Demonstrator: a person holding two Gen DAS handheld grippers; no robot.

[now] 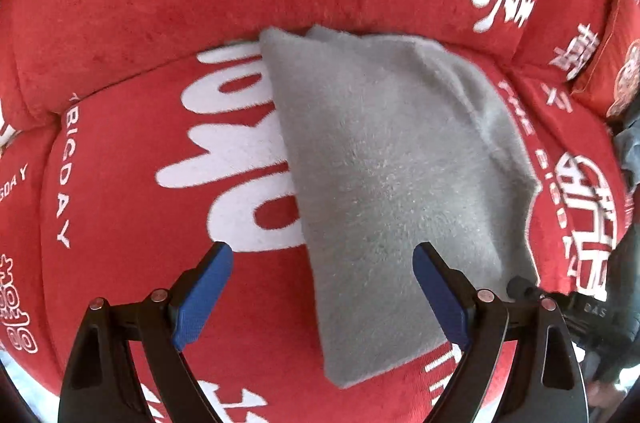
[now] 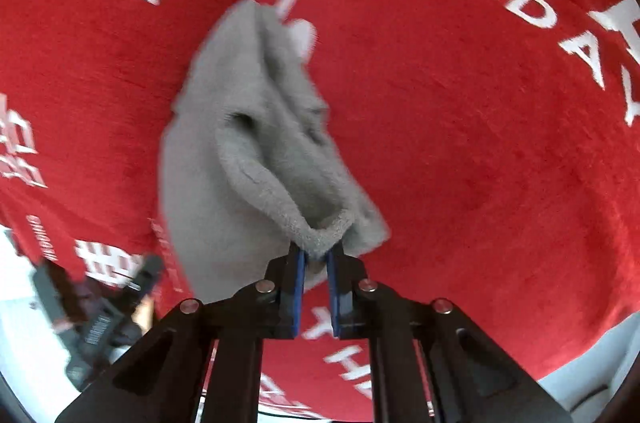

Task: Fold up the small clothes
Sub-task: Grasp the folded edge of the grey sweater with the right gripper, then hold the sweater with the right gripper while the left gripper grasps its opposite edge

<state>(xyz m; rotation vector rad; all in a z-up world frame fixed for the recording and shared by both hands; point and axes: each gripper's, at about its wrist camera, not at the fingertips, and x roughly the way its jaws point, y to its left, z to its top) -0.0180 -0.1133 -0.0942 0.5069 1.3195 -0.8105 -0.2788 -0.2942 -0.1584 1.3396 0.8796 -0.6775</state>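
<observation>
A small grey fleece cloth (image 1: 384, 175) lies on a red sofa seat (image 1: 140, 283), reaching from the seat back toward me. My left gripper (image 1: 322, 255) is open above its near part, blue pads spread wide, holding nothing. In the right wrist view the same grey cloth (image 2: 256, 127) hangs bunched and lifted. My right gripper (image 2: 316, 259) is shut on its thick hem, which is pinched between the blue pads. The cloth looks blurred there.
The red sofa cover (image 2: 480, 143) carries white lettering and characters. A red cushion (image 1: 612, 63) sits at the far right of the sofa. The other gripper's black body (image 1: 576, 307) shows at the cloth's right edge. Pale floor (image 2: 24, 303) shows below the seat.
</observation>
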